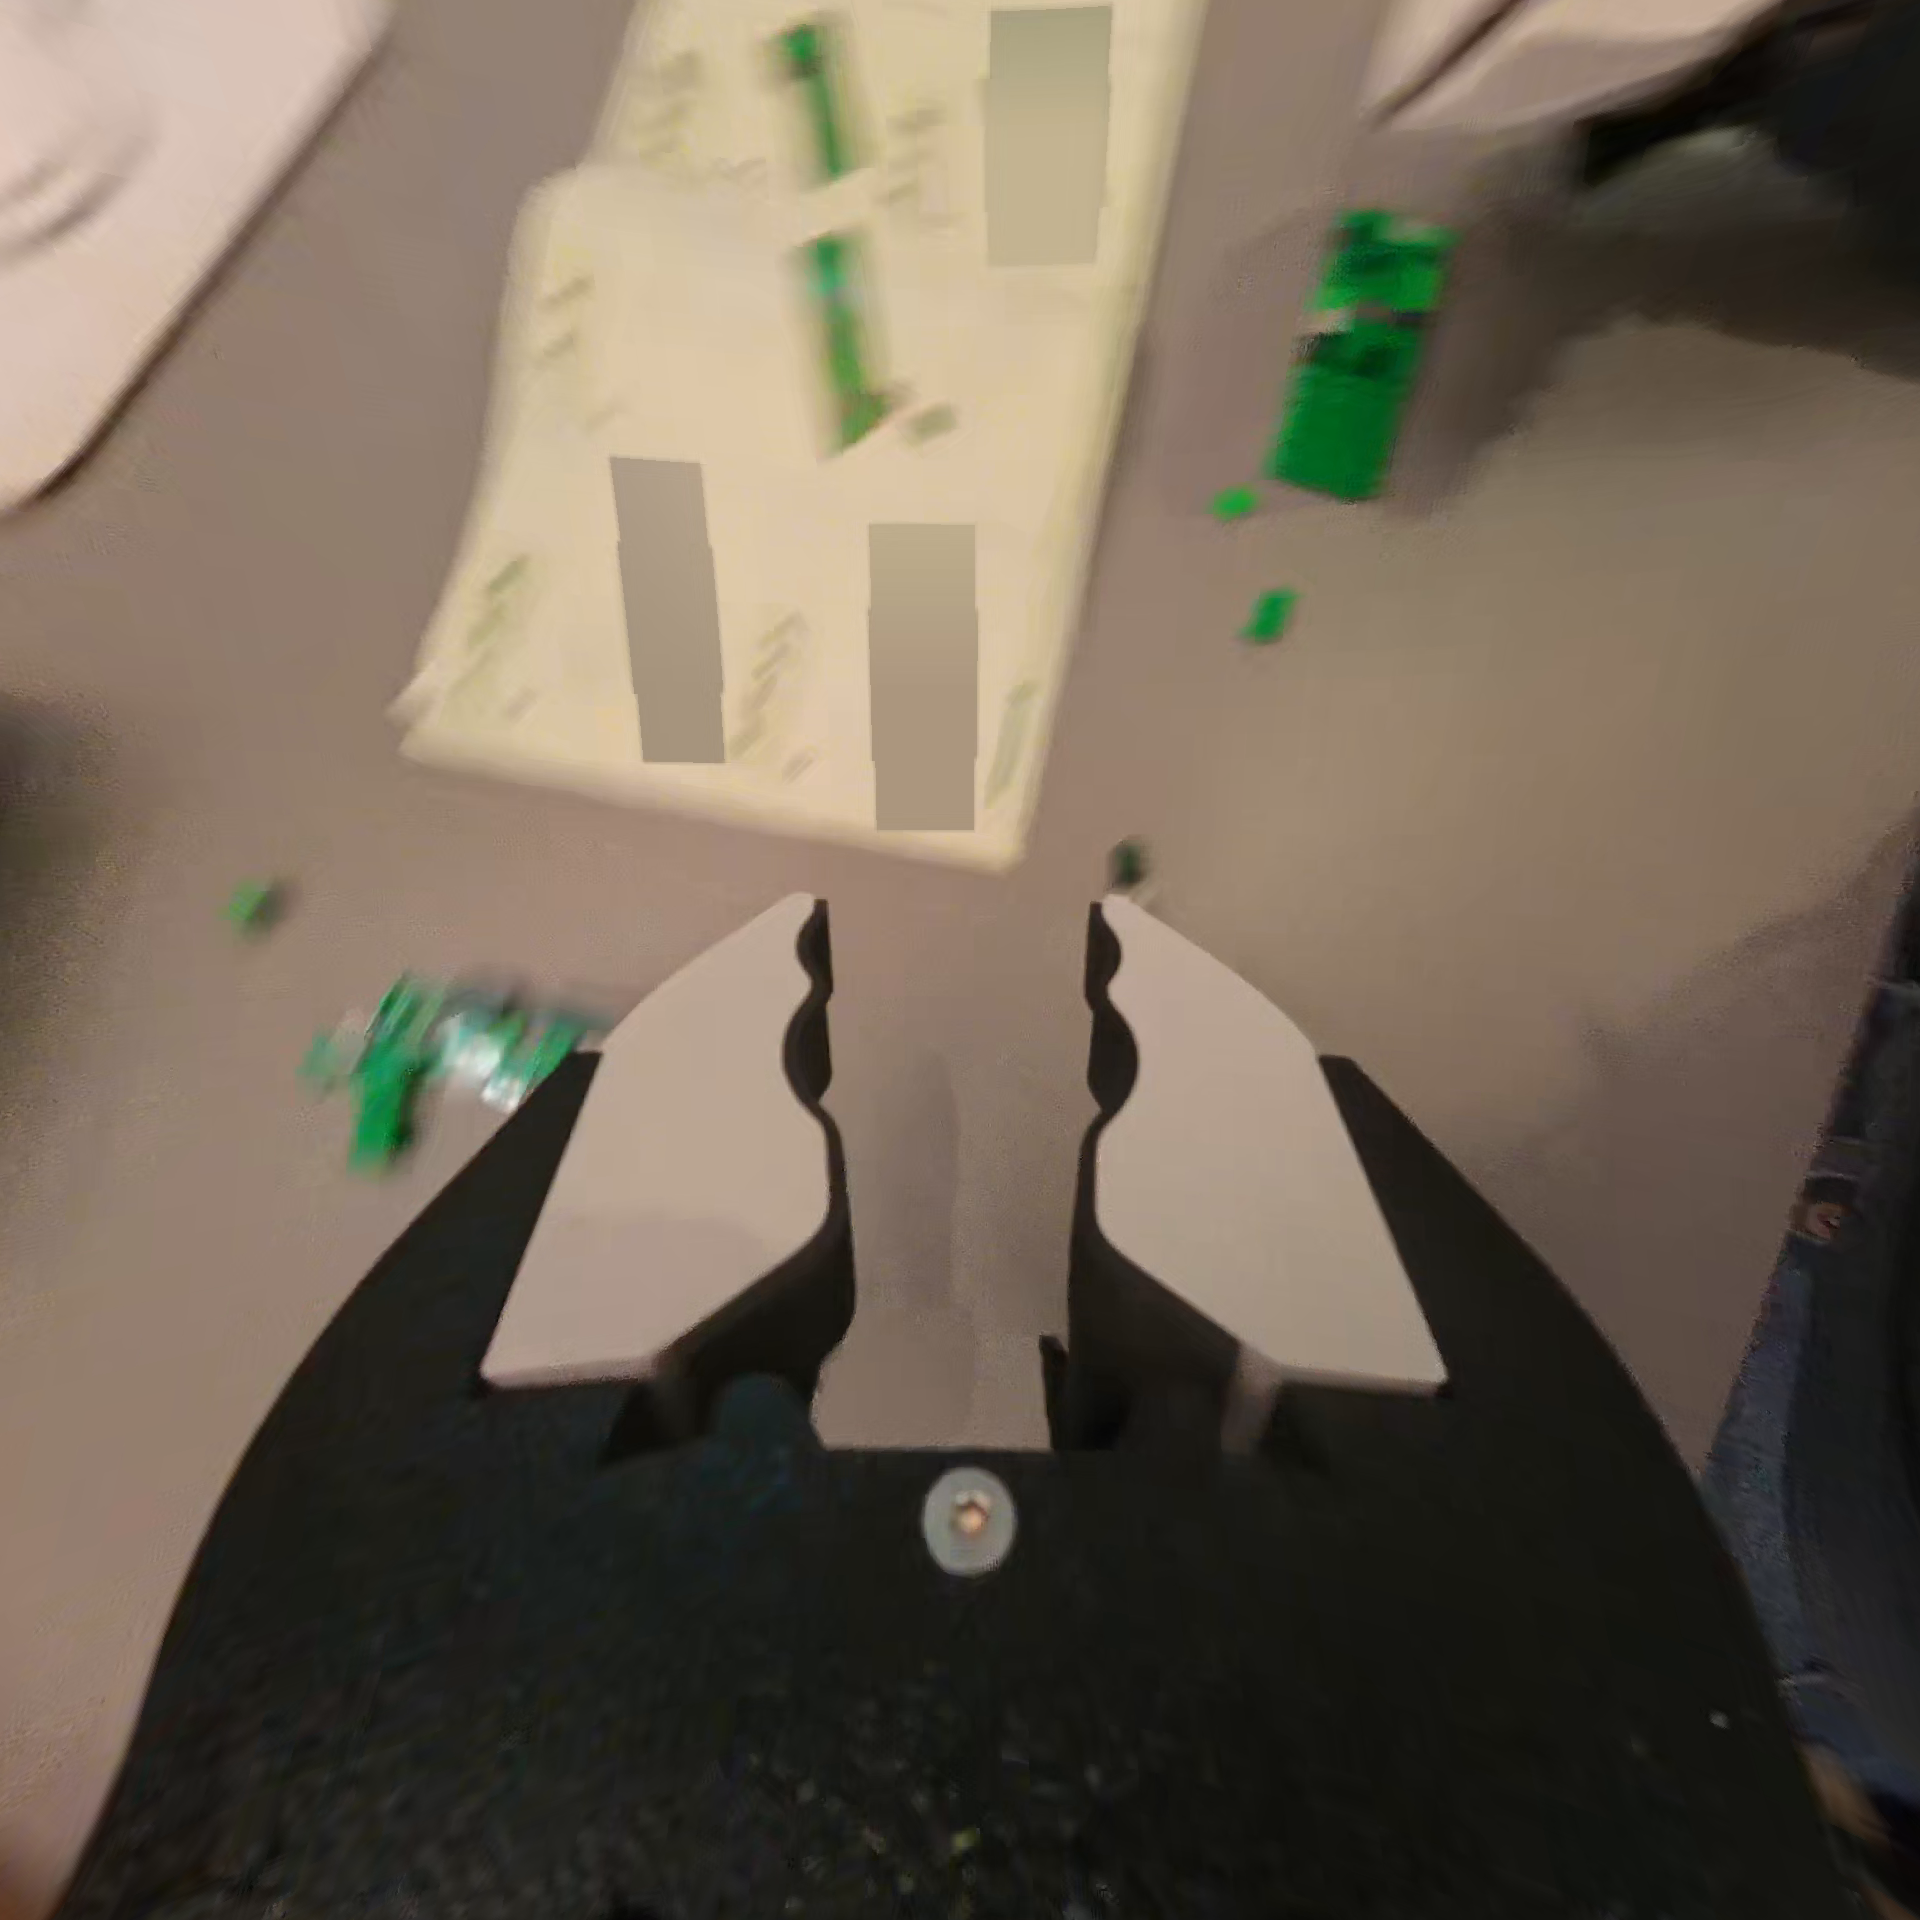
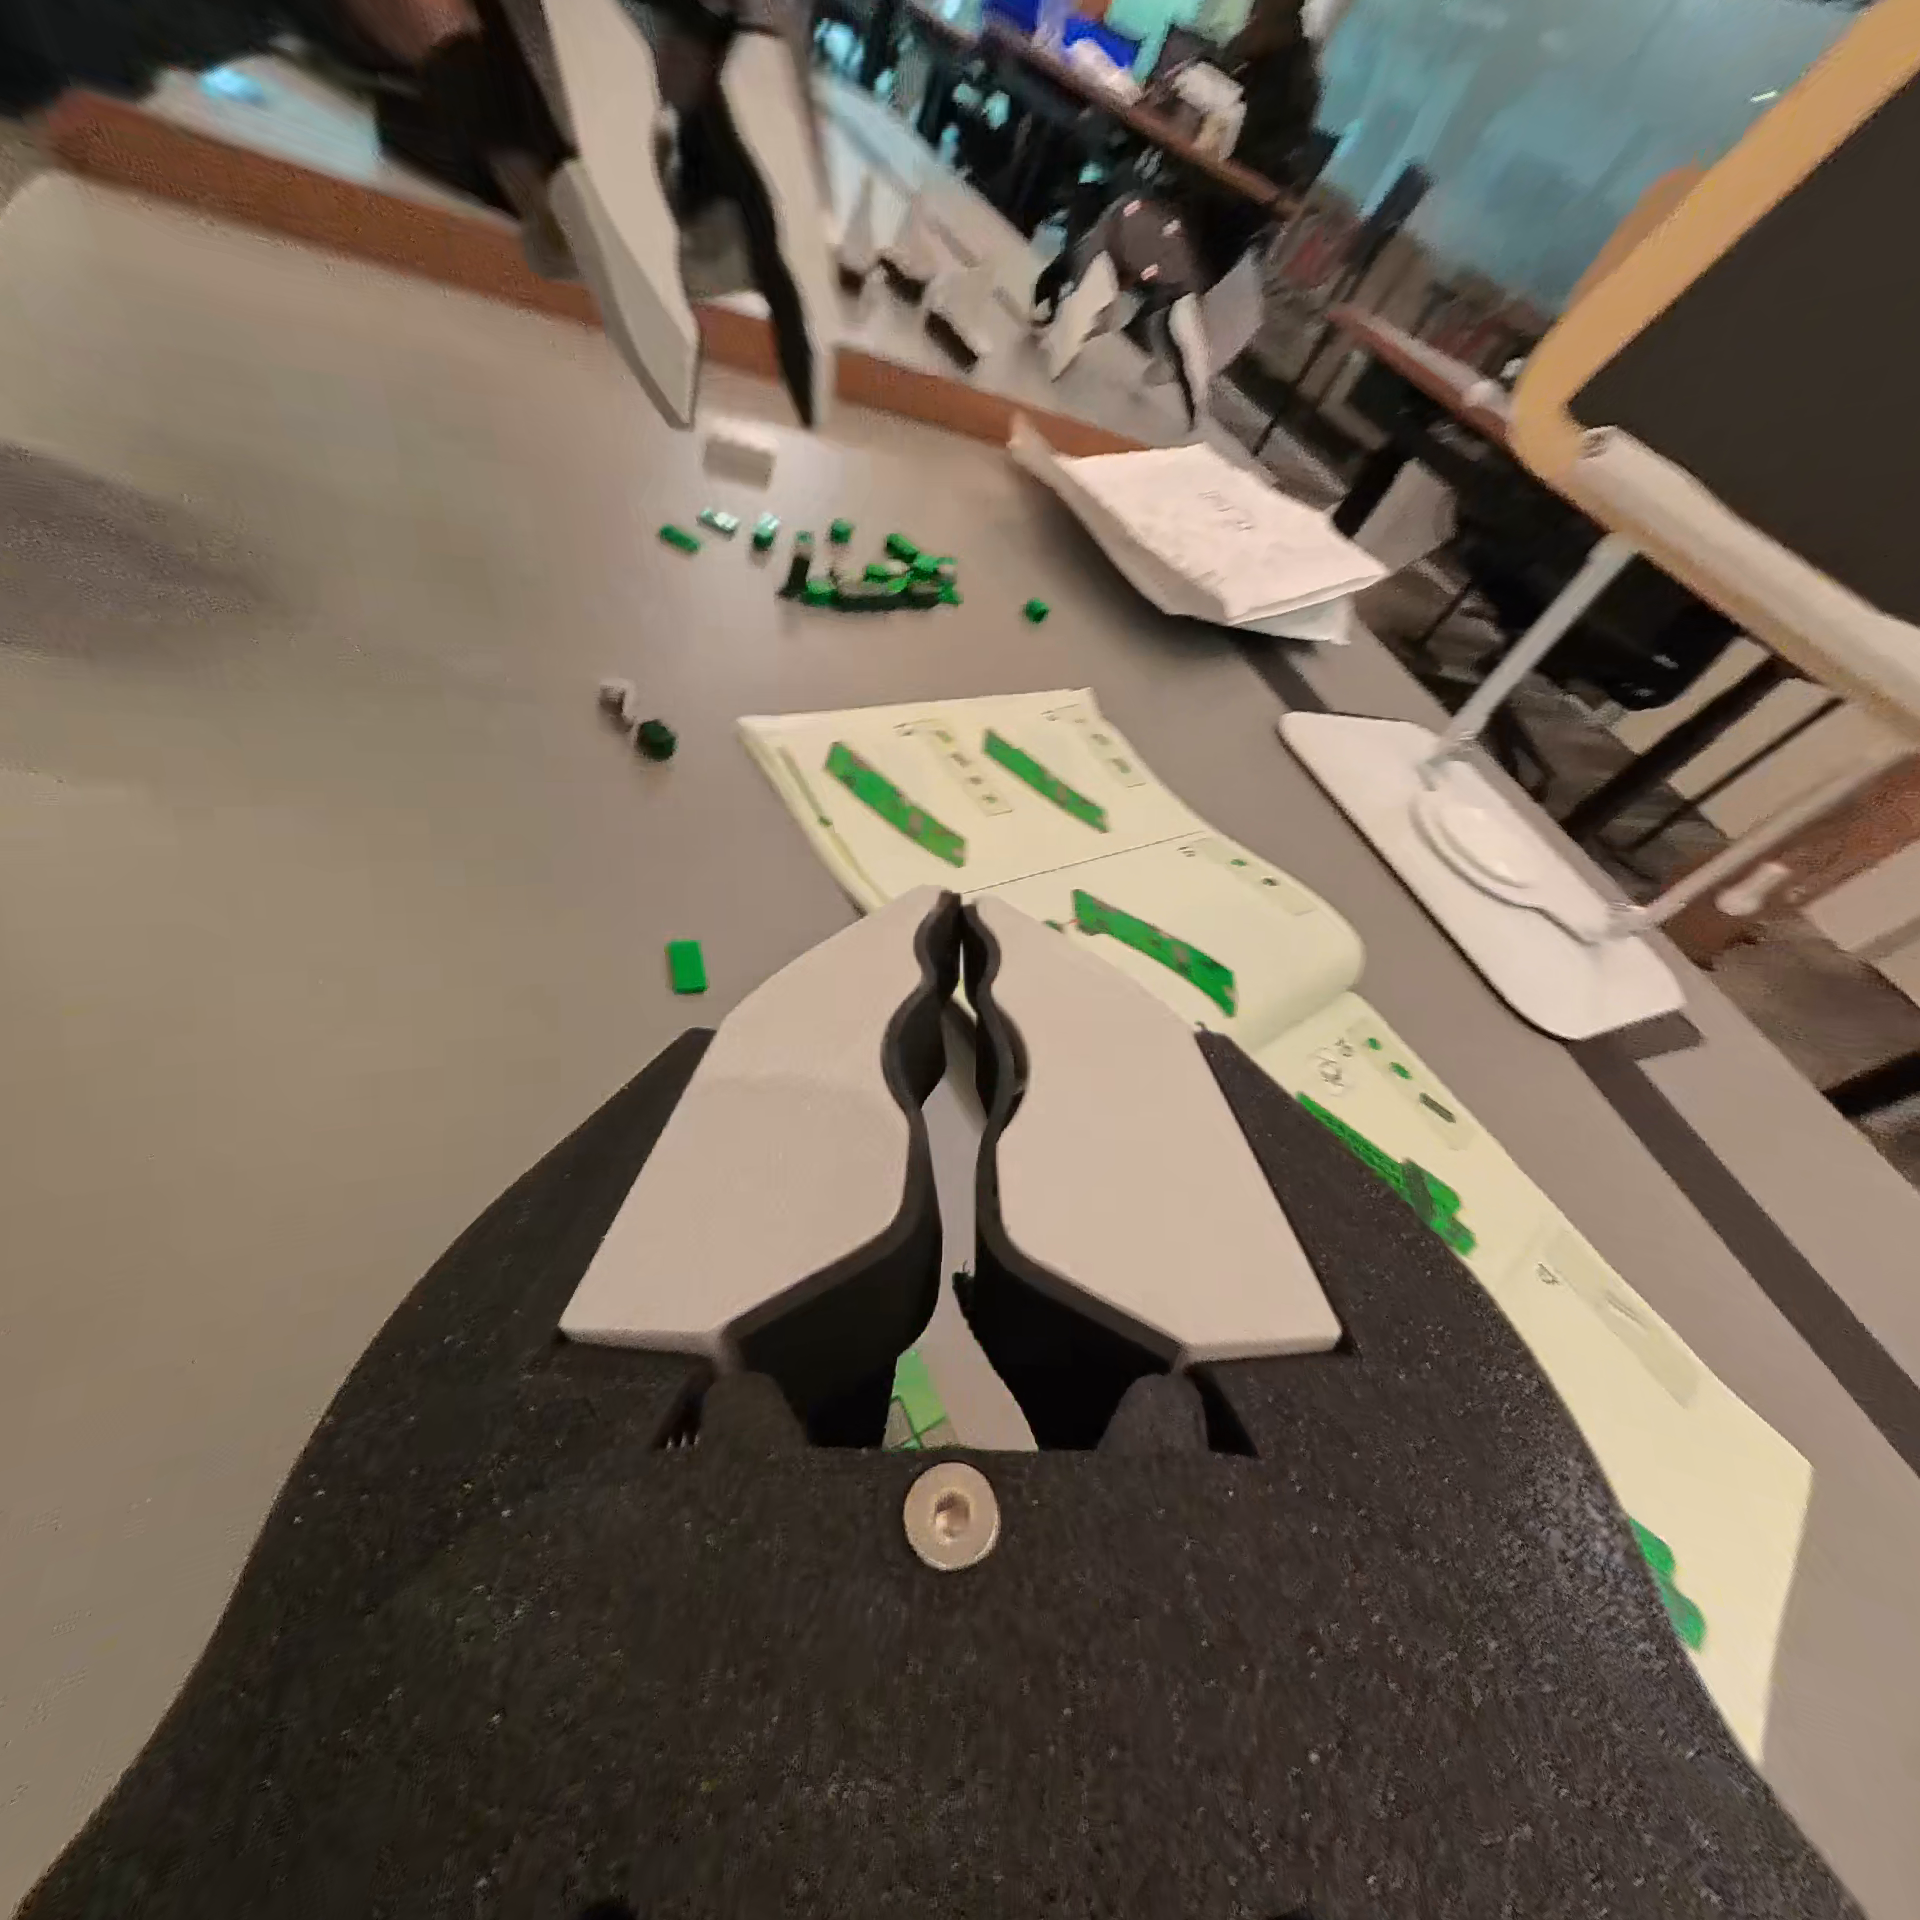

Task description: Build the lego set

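Observation:
My left gripper (image 1: pixel 961 914) is open with nothing between its fingers, above the grey table (image 1: pixel 1351 935) just short of the open instruction booklet (image 1: pixel 810 468). It also shows in the right wrist view (image 2: pixel 743 416), raised with its fingers apart. A green brick assembly (image 1: pixel 1351 353) lies to the right of the booklet, with two small green pieces (image 1: pixel 1231 504) near it. A pile of green bricks (image 1: pixel 436 1049) lies at the left and shows farther off in the right wrist view (image 2: pixel 873 571). My right gripper (image 2: pixel 961 914) is shut, over the booklet's (image 2: pixel 1039 810) near edge. A flat green tile (image 2: pixel 686 966) lies left of it.
A dark green piece (image 2: pixel 655 740) and a small grey piece (image 2: pixel 615 696) lie left of the booklet. A white lamp base (image 2: pixel 1475 862) stands at the right. A white paper bag (image 2: pixel 1205 530) and a small white block (image 2: pixel 740 457) lie farther back. The table's edge runs behind them. Tip to tip, the grippers are about 20 cm apart. It is some 10 cm from my right tips to the flat green tile (image 2: pixel 686 966). The left camera catches it too, in the left wrist view (image 1: pixel 1271 613).

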{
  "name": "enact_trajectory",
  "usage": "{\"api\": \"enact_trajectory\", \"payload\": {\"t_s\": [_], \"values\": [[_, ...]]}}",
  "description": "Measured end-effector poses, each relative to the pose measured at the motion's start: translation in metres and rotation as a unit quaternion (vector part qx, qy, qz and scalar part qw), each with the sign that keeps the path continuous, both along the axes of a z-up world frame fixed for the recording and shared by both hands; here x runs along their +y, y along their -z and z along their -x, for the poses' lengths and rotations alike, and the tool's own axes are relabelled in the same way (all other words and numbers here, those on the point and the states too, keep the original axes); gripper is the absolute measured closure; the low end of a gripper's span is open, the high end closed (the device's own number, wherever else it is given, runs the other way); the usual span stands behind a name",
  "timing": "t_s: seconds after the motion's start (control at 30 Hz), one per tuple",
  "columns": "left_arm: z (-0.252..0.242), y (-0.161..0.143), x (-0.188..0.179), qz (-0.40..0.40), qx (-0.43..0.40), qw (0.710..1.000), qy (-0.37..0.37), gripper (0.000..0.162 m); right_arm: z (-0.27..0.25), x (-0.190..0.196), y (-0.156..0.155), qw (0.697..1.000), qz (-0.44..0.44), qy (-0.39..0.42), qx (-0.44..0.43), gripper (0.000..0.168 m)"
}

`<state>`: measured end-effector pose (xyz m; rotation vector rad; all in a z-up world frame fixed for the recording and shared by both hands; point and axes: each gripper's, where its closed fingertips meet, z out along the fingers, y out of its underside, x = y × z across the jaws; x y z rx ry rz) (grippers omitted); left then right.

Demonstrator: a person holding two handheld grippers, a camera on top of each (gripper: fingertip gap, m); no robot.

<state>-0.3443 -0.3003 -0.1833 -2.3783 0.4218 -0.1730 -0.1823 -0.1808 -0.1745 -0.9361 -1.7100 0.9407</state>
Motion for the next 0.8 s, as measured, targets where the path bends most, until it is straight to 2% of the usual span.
{"api": "enact_trajectory", "payload": {"t_s": [0.07, 0.17, 0.23, 0.33, 0.5, 0.6, 0.63, 0.7, 0.8], "values": [[0.049, 0.008, -0.035, 0.039, 0.006, 0.993, -0.109, 0.116, 0.000, 0.007, -0.008, 0.999, 0.017, 0.017, 0.023, 0.168], [0.068, 0.022, -0.059, 0.044, -0.012, 0.984, -0.170, 0.127, 0.002, 0.009, -0.007, 0.999, 0.029, 0.023, 0.026, 0.168], [0.060, 0.031, -0.060, 0.037, -0.023, 0.985, -0.170, 0.128, 0.004, 0.008, -0.002, 0.999, 0.028, 0.022, 0.016, 0.168], [0.050, 0.048, -0.055, 0.041, 0.005, 0.989, -0.144, 0.131, 0.007, 0.006, 0.006, 0.999, 0.030, 0.019, 0.002, 0.168], [0.048, 0.071, -0.046, 0.083, 0.045, 0.989, -0.110, 0.134, 0.009, 0.004, 0.013, 0.999, 0.043, 0.014, -0.010, 0.168], [0.050, 0.078, -0.045, 0.106, 0.033, 0.987, -0.116, 0.132, 0.008, 0.005, 0.011, 0.999, 0.043, 0.014, -0.007, 0.168], [0.051, 0.079, -0.045, 0.109, 0.030, 0.986, -0.119, 0.134, 0.008, 0.005, 0.010, 0.999, 0.043, 0.014, -0.005, 0.168], [0.053, 0.080, -0.044, 0.110, 0.030, 0.986, -0.121, 0.155, 0.009, 0.004, 0.008, 0.999, 0.042, 0.013, 0.001, 0.168], [0.048, 0.072, -0.035, 0.077, 0.010, 0.988, -0.132, 0.155, 0.012, -0.003, -0.006, 0.998, 0.045, 0.014, 0.036, 0.166]]}}
